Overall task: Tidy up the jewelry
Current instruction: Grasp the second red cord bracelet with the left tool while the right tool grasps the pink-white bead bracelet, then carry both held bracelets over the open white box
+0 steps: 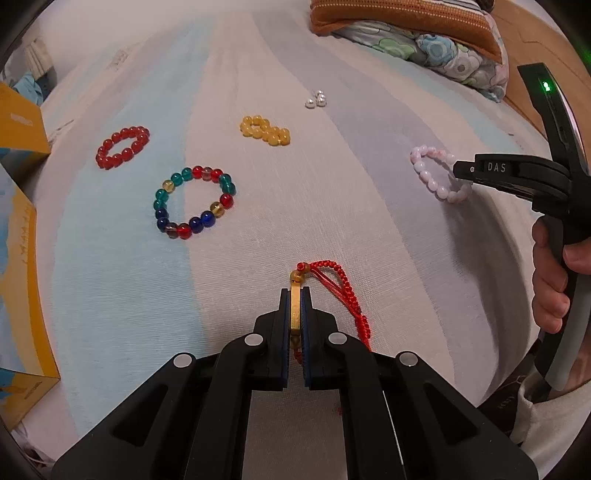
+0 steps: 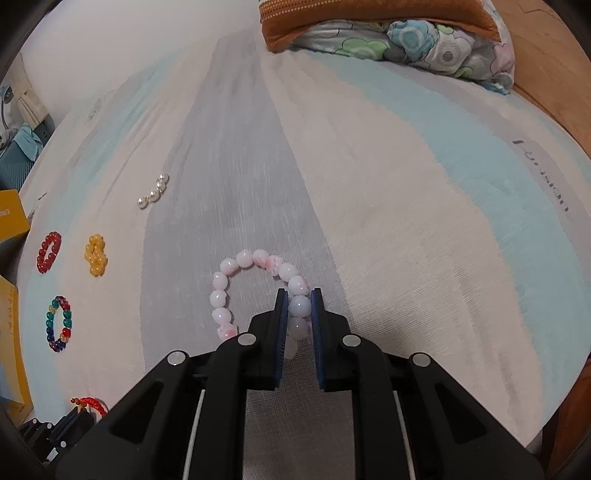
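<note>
Gold charm on the red cord bracelet (image 1: 295, 310) sits clamped in my left gripper (image 1: 295, 295); my right gripper (image 2: 298, 306) pinches 1 bead of the pink bracelet (image 2: 255, 291). Next, I judge, carry both toward the yellow box (image 1: 26, 125) at 9 o'clock.

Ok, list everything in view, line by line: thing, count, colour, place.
Red bracelet: one, red, far left on bed.
Mixed bracelet: one, red, teal, blue, amber; left of centre.
Yellow bracelet: one, yellow, folded, centre back.
Pearls: small cluster, white, behind yellow bracelet.
Pink bracelet: one, pale pink, right side.
Cord bracelet: one, red cord, gold bar, near centre.
Boxes: yellow, left edge.
Pillows: orange, floral; far end.
Bed: striped sheet.
Left tongs: shut on cord bracelet.
Right tongs: shut on pink bracelet.
</note>
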Motion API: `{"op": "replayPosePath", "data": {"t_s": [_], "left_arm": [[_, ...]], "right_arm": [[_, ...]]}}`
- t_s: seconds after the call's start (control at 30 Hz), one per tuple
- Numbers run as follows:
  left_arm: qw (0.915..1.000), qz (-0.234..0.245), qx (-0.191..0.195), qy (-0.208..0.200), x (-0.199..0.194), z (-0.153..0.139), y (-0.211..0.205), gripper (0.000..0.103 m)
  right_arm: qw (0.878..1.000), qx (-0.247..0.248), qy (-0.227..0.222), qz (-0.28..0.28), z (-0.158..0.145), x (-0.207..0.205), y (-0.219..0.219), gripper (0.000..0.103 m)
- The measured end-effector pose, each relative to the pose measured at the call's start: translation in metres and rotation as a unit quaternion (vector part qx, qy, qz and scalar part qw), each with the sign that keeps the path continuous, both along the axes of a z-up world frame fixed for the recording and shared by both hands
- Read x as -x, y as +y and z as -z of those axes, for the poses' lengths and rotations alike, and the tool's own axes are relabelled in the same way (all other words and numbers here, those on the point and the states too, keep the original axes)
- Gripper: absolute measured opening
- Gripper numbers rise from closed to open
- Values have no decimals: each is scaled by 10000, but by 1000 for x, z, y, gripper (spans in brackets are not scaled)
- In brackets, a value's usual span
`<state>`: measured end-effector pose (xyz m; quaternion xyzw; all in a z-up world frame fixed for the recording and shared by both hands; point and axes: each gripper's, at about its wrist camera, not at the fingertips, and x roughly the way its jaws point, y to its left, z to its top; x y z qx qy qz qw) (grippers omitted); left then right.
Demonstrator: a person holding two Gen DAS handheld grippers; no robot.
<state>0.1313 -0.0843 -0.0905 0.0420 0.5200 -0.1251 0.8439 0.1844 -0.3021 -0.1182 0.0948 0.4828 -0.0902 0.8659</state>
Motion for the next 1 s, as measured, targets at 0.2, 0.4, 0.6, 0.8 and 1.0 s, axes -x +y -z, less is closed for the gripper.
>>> {"op": "replayPosePath", "data": {"t_s": [0.2,0.4,0.6,0.8,1.0], "left_arm": [[9999,-57,60,-60,2,-6,4,4],[9998,-65,122,-121,3,-12,6,4],[9995,-99,196,-219,6,-22,12,4],[9992,-143,215,-298,7,-29,17,4],[9987,-178,252,-397,10,-39,20,4]], "right_arm": [[9999,-1,-166,-38,-10,3,1,12],[9994,-42,-324,-60,-20,9,1,12],[9982,-100,-586,-123,-37,18,2,12],[9971,-72,-744,-165,-51,26,6,12],[9968,-63,-776,-164,-57,30,6,12]]}}
